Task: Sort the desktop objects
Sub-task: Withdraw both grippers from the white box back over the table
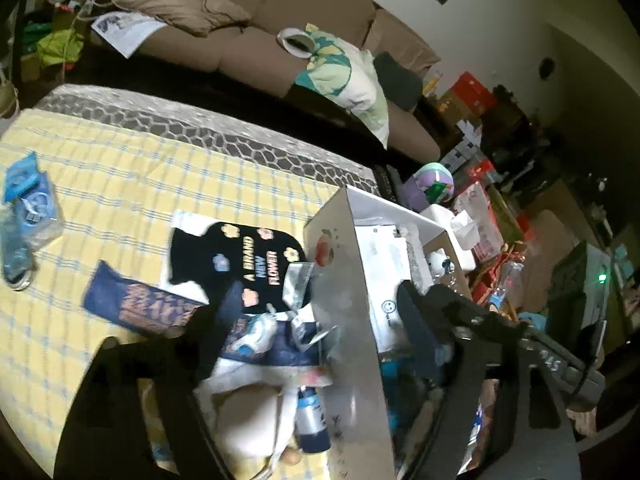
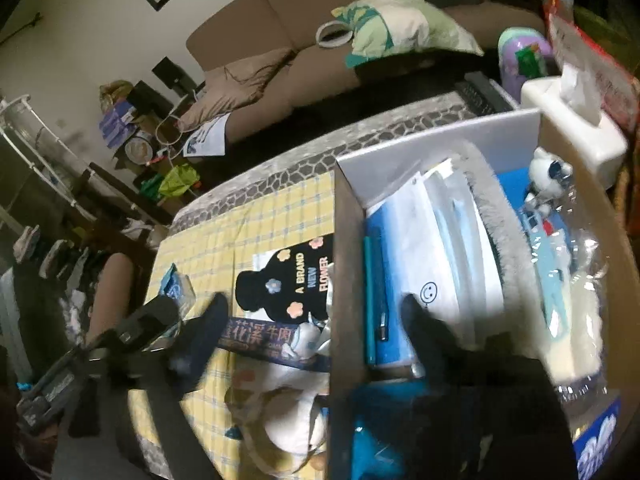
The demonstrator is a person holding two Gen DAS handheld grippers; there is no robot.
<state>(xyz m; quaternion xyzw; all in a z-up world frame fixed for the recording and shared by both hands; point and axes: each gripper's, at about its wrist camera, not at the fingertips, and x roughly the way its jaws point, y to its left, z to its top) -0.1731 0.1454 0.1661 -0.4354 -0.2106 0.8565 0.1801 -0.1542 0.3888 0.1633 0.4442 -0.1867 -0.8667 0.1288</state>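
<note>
A white cardboard box (image 1: 344, 280) stands on the yellow checked tablecloth (image 1: 120, 184), holding papers, a teal pen (image 2: 374, 300) and a small white robot toy (image 2: 548, 176). My left gripper (image 1: 312, 320) is open, its fingers straddling the box's near wall. My right gripper (image 2: 316, 316) is open too, one finger outside the box (image 2: 352, 240), one inside over the papers. Beside the box lie a black "A BRAND NEW FLOWER" card (image 1: 244, 264), a dark blue packet (image 1: 136, 304), crumpled foil (image 1: 298, 284) and a white pouch (image 1: 248, 424).
A blue tissue pack (image 1: 30, 208) lies at the cloth's left edge. A brown sofa (image 1: 248, 32) with a floral pillow (image 1: 348, 80) stands beyond the table. A white tissue dispenser (image 2: 568, 128) and cluttered boxes sit right of the box.
</note>
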